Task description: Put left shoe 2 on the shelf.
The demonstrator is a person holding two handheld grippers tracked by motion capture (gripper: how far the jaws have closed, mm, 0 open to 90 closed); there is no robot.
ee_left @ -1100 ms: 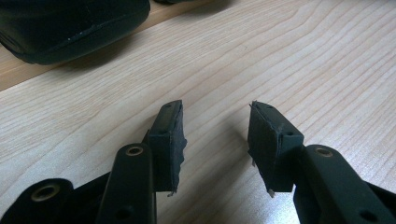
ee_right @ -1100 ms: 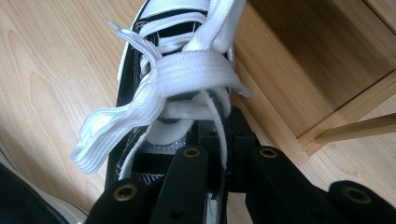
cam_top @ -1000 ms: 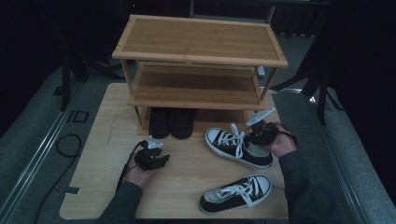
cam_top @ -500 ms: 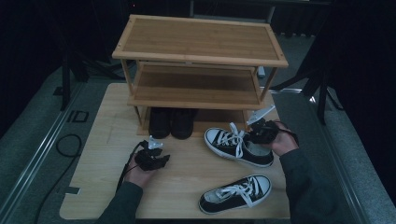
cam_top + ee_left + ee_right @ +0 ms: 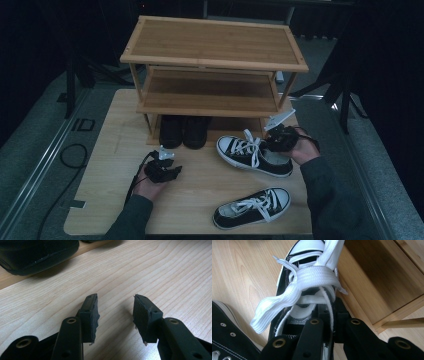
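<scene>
A black and white sneaker (image 5: 250,152) lies on the wooden board in front of the shoe rack, toe to the left. My right gripper (image 5: 280,140) is at its heel end. In the right gripper view the jaws of that gripper (image 5: 329,307) are shut on the sneaker's (image 5: 309,277) upper edge, with a white lace running between them. A second sneaker (image 5: 252,207) lies nearer the front edge and shows as a dark sneaker upper (image 5: 222,340) at the lower left. My left gripper (image 5: 167,170) rests low over bare board, its jaws (image 5: 115,312) open with nothing between them.
A bamboo shoe rack (image 5: 215,45) with two shelves stands at the back of the board (image 5: 115,150). A pair of black shoes (image 5: 185,131) sits under its lowest shelf; one black shoe (image 5: 35,252) lies just beyond the left gripper. Dark floor and stands surround the board.
</scene>
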